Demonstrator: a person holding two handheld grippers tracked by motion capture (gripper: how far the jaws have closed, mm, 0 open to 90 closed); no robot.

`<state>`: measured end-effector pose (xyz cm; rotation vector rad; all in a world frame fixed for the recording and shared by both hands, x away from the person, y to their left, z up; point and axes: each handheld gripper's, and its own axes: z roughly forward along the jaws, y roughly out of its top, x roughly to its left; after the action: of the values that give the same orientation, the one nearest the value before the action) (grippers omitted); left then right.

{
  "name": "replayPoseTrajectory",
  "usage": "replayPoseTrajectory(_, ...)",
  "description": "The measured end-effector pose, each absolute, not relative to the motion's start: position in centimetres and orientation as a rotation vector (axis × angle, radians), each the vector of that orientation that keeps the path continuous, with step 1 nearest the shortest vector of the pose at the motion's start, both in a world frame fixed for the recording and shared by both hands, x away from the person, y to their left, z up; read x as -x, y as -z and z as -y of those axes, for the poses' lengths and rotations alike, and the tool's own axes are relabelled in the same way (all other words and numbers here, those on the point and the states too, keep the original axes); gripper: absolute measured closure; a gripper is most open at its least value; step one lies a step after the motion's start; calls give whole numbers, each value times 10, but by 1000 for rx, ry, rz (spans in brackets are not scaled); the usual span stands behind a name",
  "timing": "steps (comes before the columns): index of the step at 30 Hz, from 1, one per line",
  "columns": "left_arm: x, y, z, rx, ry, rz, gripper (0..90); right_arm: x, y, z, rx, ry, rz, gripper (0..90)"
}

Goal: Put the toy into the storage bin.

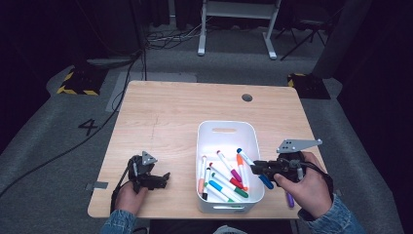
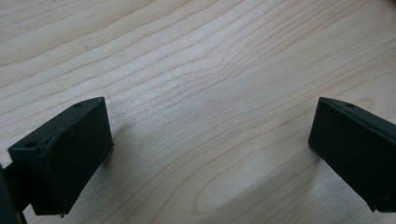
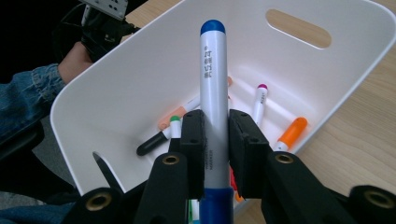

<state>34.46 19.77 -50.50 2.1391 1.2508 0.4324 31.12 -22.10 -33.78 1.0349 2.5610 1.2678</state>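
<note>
Right gripper (image 3: 215, 140) level, clamping blue marker (image 3: 214, 93) — over bin (image 3: 116, 84)

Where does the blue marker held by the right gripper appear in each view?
High view: the blue marker lies slantwise over the white bin's right rim, in the right gripper.
Left gripper view: not in this picture, which looks at bare tabletop.
Right gripper view: upright at centre, clamped between the jaws.
Shared landmark: the white bin.

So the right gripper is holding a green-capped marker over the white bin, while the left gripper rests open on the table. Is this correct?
Not quite: the marker clamped in the right gripper has a blue cap, not green, as the right gripper view shows. The rest holds: it is over the white bin, and the left gripper rests open on the table.
</note>
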Motion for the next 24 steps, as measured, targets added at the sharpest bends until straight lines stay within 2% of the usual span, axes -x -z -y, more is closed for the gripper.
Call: replayPoseTrajectory(24, -345, 505, -198, -2139, -433, -1251, 0, -304, 345, 193, -955, -1255, -2675, 771)
